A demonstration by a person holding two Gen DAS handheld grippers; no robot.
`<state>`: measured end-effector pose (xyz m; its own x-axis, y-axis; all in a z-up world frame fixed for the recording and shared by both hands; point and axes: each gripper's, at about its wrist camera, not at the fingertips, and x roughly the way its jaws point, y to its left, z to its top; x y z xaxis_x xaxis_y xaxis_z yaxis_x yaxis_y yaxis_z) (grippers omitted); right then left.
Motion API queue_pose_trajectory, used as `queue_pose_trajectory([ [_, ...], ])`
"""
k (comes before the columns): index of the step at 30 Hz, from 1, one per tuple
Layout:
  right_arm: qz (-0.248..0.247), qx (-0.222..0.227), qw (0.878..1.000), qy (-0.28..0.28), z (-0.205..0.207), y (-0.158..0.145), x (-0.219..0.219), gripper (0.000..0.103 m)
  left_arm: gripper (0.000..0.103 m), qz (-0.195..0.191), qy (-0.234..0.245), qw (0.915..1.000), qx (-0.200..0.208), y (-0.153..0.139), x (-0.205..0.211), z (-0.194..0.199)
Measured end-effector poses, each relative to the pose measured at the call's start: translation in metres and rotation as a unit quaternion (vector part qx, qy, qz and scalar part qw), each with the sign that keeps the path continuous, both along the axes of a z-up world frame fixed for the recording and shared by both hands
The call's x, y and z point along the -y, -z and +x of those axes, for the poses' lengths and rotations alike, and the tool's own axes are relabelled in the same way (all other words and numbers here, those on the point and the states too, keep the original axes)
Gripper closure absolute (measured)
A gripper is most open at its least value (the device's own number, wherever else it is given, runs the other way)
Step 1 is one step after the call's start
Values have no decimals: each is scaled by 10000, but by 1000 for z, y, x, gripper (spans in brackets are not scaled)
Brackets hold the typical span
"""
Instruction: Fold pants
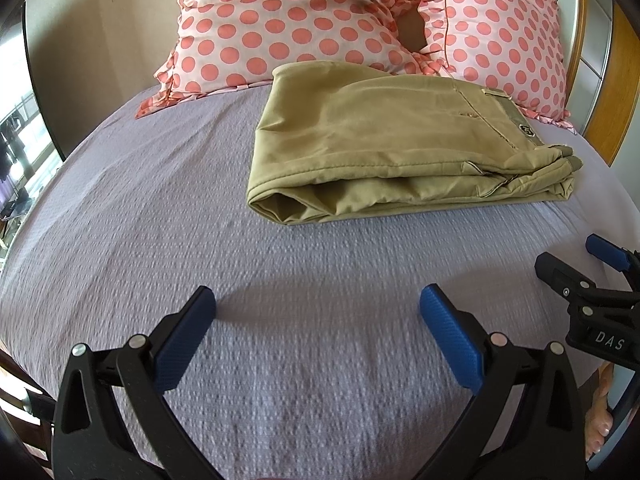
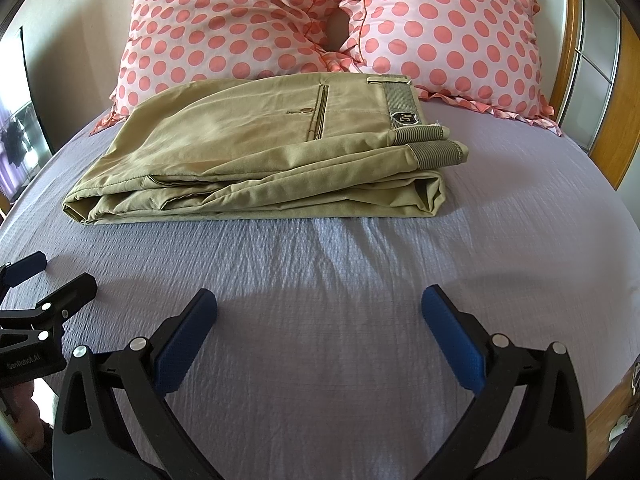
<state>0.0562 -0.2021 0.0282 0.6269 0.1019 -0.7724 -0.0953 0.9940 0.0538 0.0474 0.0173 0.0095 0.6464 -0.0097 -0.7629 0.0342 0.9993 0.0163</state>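
Left wrist view: at the far left a window (image 1: 16, 152) shows dimly past the edge of the bed (image 1: 160, 220), whose lilac textured cover fills the foreground; the left gripper (image 1: 318, 304) hovers low over that cover with its blue-padded fingers (image 1: 184, 344) spread wide and nothing between them; beyond it the khaki pants (image 1: 380, 140) lie folded into a compact stack toward the head of the bed, the far edge just against the polka-dot pillows (image 1: 288, 20) (two of them, pink with coral spots, side by side); at the right edge the right gripper (image 1: 600, 276) pokes into view, apart from the pants. Right wrist view: the left gripper (image 2: 36, 276) sits at the left margin; the right gripper (image 2: 320, 304) is likewise spread wide and empty above the bed cover; the pants' ribbed waistband (image 2: 400, 100) with a small dark badge faces right, and a wooden bed frame (image 2: 608, 128) curves along the right side.
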Motion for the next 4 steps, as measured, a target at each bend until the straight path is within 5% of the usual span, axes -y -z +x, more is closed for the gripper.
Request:
queue_pose_trajectory([
  [4,1,3,10000,0,0,0,0,1,2,1,-5,10000,30,0,0,-1],
])
